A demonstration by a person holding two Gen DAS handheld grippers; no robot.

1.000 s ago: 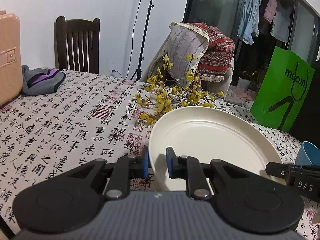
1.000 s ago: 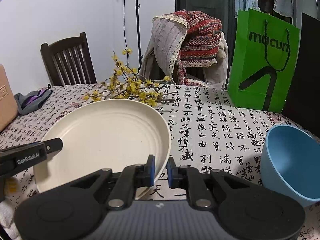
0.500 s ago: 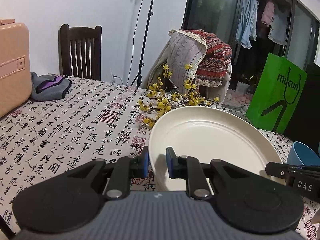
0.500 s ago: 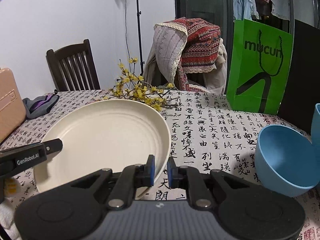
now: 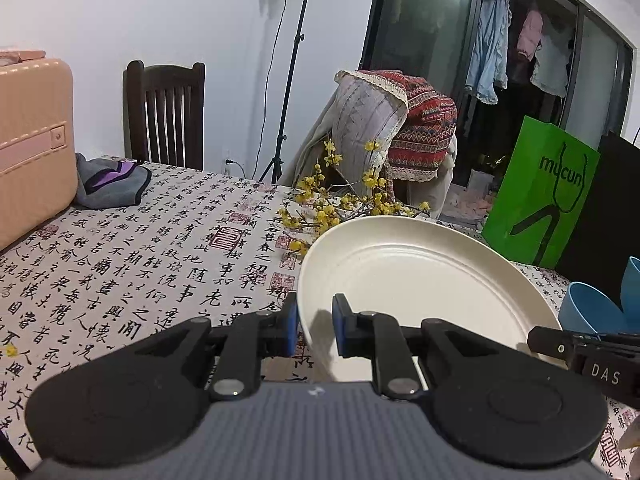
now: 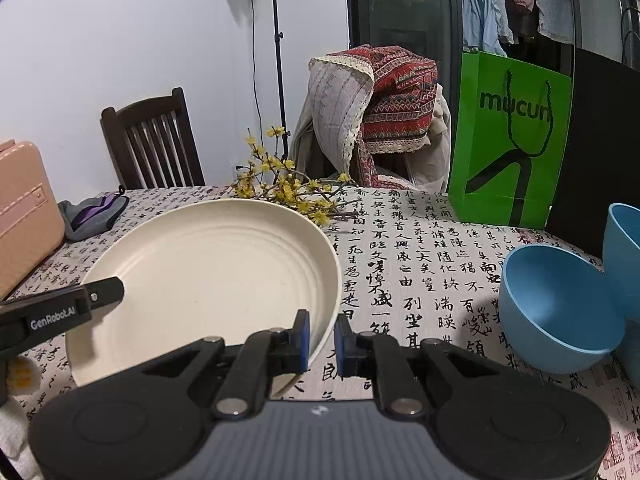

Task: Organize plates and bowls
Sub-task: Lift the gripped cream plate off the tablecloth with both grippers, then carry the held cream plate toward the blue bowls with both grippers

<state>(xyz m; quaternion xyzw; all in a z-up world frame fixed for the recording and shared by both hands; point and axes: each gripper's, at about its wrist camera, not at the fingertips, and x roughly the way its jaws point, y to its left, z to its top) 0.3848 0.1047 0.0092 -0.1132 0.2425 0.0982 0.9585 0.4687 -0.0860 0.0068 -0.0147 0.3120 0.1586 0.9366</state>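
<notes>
Table (image 5: 168, 240), calligraphy-print cloth, fills both views. Far edge: green paper bag (image 6: 512, 140), w/ a pink case (image 5: 32, 140) at left. Yellow flower sprig (image 5: 340, 208) lies mid-table, just behind the plate.

Cream plate (image 6: 208, 276): large, shallow, ridged inside. Held off the table by both grippers, tilted a bit, far rim higher in the left wrist view. Nothing on it.

Blue bowl (image 6: 556, 304): on the table to the right of the plate, tipped toward camera, leaning against a 2nd blue bowl (image 6: 624, 248) at frame edge. Apart from plate.

Left gripper (image 5: 314, 330): jaws clamped on plate's left near rim, one pad inside, one out. Right gripper (image 6: 322, 340): jaws clamped on the right near rim, same way.

Step in hand, as I read it: two-handed carry of the plate, mid-air, no drop spot evident yet. Next move prob. needs both hands travelling together, plate kept level-ish, clear of the sprig and bowls, then lowered flat before either grip lets go. Uneven release = plate tips.
</notes>
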